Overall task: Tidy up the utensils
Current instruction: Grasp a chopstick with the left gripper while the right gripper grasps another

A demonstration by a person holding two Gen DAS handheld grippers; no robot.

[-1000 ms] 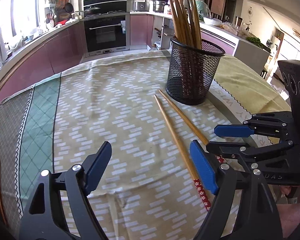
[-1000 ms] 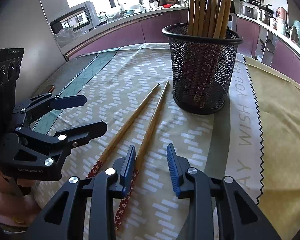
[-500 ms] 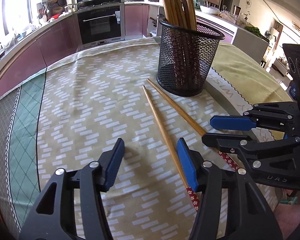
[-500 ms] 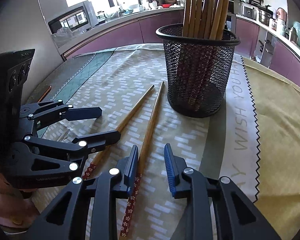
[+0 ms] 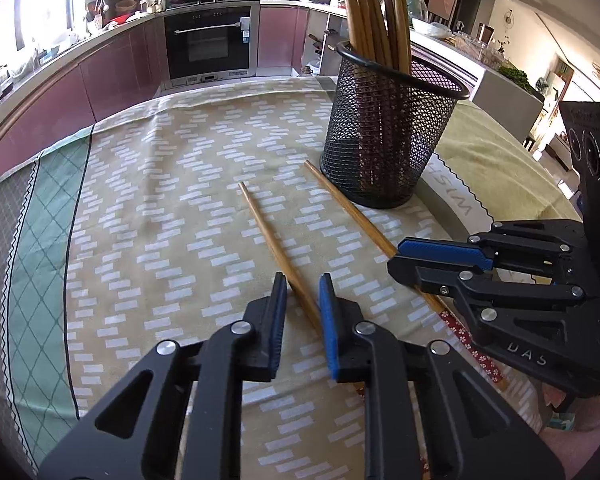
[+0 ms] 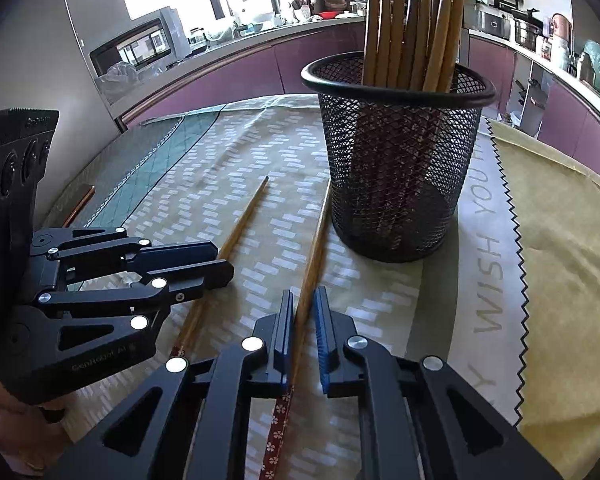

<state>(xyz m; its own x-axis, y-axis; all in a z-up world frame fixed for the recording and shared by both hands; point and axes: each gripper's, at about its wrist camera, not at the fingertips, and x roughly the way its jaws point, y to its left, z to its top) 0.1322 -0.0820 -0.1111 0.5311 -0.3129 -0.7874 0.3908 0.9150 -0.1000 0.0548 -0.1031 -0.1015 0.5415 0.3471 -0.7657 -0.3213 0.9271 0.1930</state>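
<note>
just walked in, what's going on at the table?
A person with a handheld gripper in each hand is tidying chopsticks into the black mesh holder, which already holds a bundle. Two loose chopsticks lie on the patterned tablecloth. The left gripper straddles the left chopstick, and the right gripper straddles the right chopstick, the one nearer the holder. Both pairs of jaws are nearly closed, but a small gap shows, so neither stick looks clamped or lifted yet.

Two wooden chopsticks (image 5: 276,246) lie flat beside the chopstick-filled mesh holder (image 5: 384,140).
</note>
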